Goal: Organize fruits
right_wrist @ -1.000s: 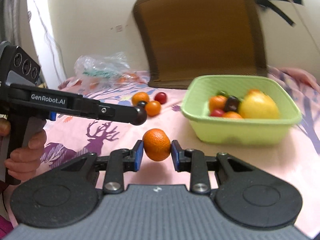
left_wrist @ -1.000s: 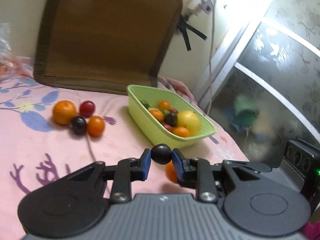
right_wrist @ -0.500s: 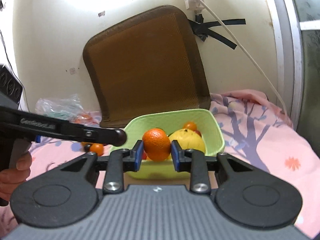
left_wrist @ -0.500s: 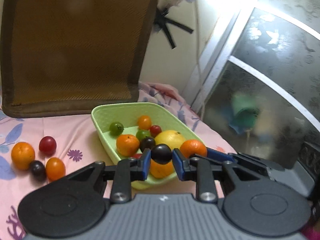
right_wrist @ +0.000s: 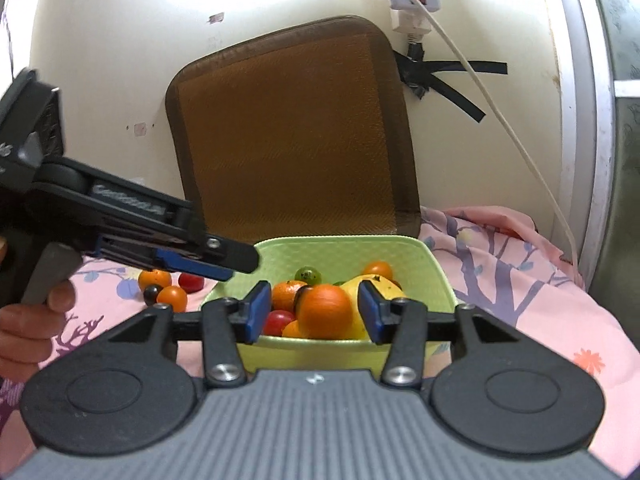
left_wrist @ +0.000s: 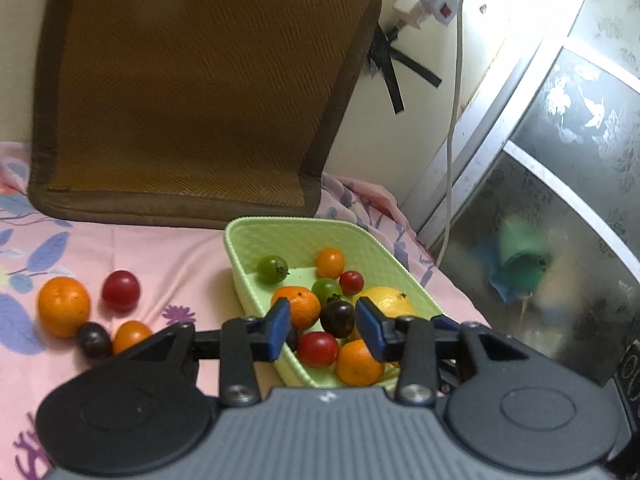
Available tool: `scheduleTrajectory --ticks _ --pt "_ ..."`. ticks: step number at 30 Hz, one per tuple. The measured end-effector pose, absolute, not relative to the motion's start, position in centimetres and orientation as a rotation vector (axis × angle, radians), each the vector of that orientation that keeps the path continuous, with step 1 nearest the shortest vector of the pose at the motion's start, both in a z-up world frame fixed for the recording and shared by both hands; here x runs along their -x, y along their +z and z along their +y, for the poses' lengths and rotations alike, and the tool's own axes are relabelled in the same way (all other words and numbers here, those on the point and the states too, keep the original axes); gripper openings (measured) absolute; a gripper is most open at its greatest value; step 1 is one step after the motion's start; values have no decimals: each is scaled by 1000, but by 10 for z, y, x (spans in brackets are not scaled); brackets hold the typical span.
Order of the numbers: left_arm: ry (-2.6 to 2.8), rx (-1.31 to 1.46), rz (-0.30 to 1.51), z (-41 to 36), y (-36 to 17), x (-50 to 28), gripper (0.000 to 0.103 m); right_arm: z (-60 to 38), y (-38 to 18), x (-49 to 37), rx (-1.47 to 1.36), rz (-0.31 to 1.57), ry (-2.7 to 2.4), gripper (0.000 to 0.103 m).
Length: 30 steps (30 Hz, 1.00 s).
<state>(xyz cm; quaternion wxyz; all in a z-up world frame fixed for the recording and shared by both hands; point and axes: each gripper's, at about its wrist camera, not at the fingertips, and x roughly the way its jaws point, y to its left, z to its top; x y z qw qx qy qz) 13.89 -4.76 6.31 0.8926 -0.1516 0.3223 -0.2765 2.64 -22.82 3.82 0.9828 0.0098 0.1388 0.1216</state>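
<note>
A light green basket (left_wrist: 240, 240) (right_wrist: 340, 242) on the pink floral sheet holds several oranges, tomatoes and a yellow fruit. My left gripper (left_wrist: 324, 330) hangs over its near end with jaws opening. A dark plum (left_wrist: 337, 318) sits free between the pads, among the basket's fruit. My right gripper (right_wrist: 314, 314) is also opening over the basket. An orange (right_wrist: 324, 312) lies between its pads, which no longer press it. The left gripper (right_wrist: 224, 258) shows in the right wrist view, reaching in from the left.
Left of the basket on the sheet lie an orange (left_wrist: 63, 306), a red tomato (left_wrist: 121, 290), a dark plum (left_wrist: 94, 340) and a small orange tomato (left_wrist: 130, 334). A brown cushion (left_wrist: 192, 80) leans on the wall behind. A mirrored cabinet (left_wrist: 560, 200) stands right. A hand (right_wrist: 24, 320) grips the left tool.
Both grippers came over the basket, each carrying its fruit. Their jaws have now spread, letting go of the dark plum and the orange.
</note>
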Motion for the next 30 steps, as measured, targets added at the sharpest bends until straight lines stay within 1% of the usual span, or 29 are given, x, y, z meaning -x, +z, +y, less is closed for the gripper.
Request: scheduleTrajectory --ticks 8,14,20,24,30 --pt "-464 342 628 -8 62 -99 37 -207 46 -13 -2 262 267 51" --pt "-316 348 615 35 54 -76 37 -176 45 -13 -23 315 342 51" --pt "-222 407 619 78 41 -71 37 -145 38 -16 19 360 407 51" --pt "-162 349 612 84 31 -67 37 -127 27 -23 25 411 429 51" --pt "-110 258 609 70 20 -60 37 -116 11 -25 -22 492 403 51"
